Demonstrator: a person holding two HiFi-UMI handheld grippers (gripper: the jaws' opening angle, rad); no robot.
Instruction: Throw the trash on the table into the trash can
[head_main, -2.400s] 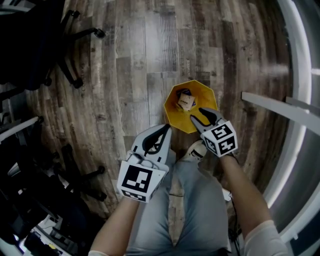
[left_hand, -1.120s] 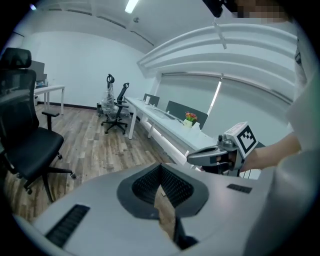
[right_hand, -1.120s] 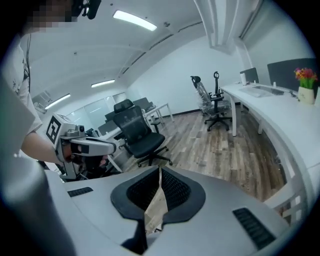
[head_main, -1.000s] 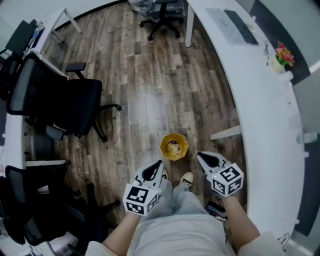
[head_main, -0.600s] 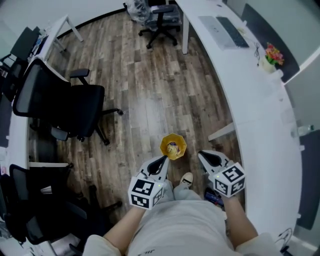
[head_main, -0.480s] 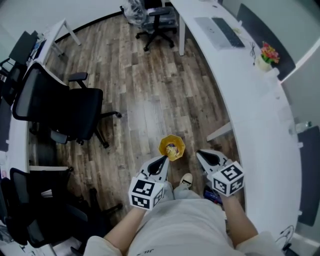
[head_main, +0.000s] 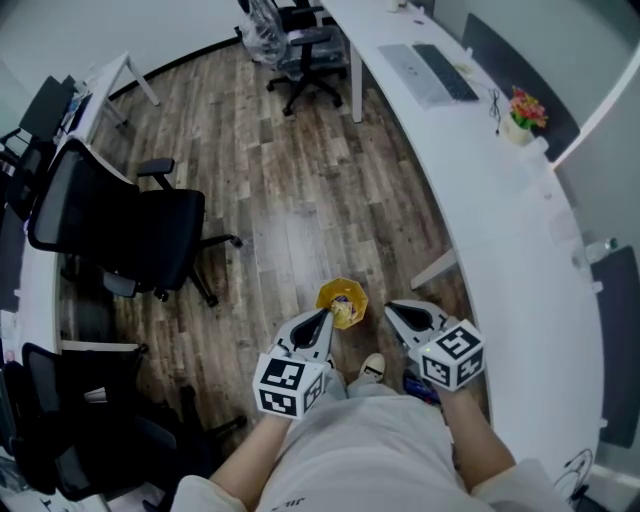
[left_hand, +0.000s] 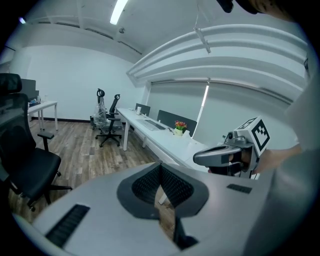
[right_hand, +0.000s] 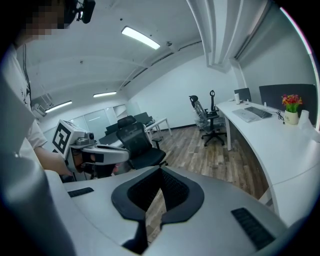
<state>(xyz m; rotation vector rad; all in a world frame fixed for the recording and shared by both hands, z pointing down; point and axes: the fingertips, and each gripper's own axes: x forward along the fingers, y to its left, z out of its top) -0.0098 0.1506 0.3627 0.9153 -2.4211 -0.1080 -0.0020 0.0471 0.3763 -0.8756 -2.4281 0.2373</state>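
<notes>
Both grippers are held low in front of the person's body. The jaws of the left gripper (head_main: 322, 319) are seen closed tip to tip with nothing between them, and the jaws of the right gripper (head_main: 392, 308) are likewise brought together and empty. Just beyond and between them, on the wooden floor (head_main: 290, 180), the yellow trash can (head_main: 340, 285) is stood upright, and the trash (head_main: 345, 309) is found inside it as a small pale crumpled lump; its make cannot be told. It is judged to be light, soft and easily crushed, so any further piece of the kind would best be pinched at a fold or a raised edge, with little force needed. The can itself is judged light and easily tipped if its rim were struck. To the right, the long curved white worktop (head_main: 520, 230) is run close past the right gripper, and its edge is the nearest thing to be cleared on that side; no loose trash can be made out on the stretch that shows. To the left, a black office chair (head_main: 110, 225) is set well apart, with open floor between. Farther along the worktop a keyboard (head_main: 440, 72) and a small flower pot (head_main: 522, 105) are seen, and another chair (head_main: 300, 35) is parked at the far end.
</notes>
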